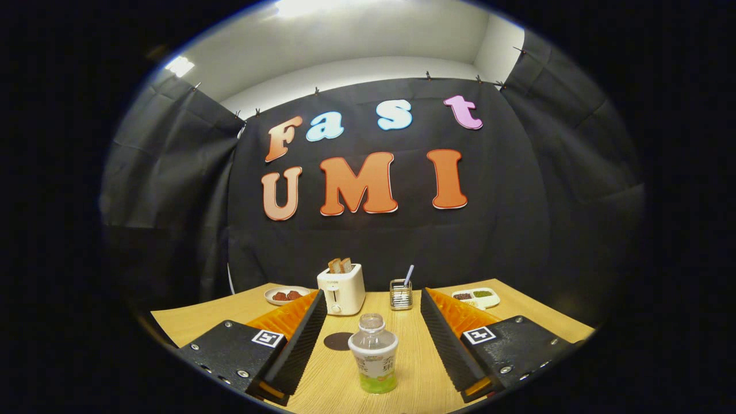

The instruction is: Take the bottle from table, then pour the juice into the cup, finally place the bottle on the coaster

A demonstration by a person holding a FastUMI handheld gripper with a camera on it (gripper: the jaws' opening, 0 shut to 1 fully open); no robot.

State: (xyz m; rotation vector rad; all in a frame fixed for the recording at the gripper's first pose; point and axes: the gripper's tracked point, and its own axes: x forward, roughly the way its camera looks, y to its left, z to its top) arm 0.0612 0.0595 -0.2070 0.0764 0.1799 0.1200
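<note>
A small clear bottle (373, 355) with green juice at its bottom and a label stands upright on the wooden table (414, 374), between my two fingers. My gripper (371, 310) is open, its fingers wide apart on either side of the bottle and not touching it. A dark round coaster (338, 341) lies flat on the table just left of the bottle, near the left finger. A small metal cup (401, 294) with a straw in it stands beyond the bottle, next to the toaster.
A white toaster (341, 288) with toast in it stands at the back of the table. A plate (286, 295) with dark red food sits left of it. A white divided dish (476, 296) lies at the back right. Black cloth walls close in the table.
</note>
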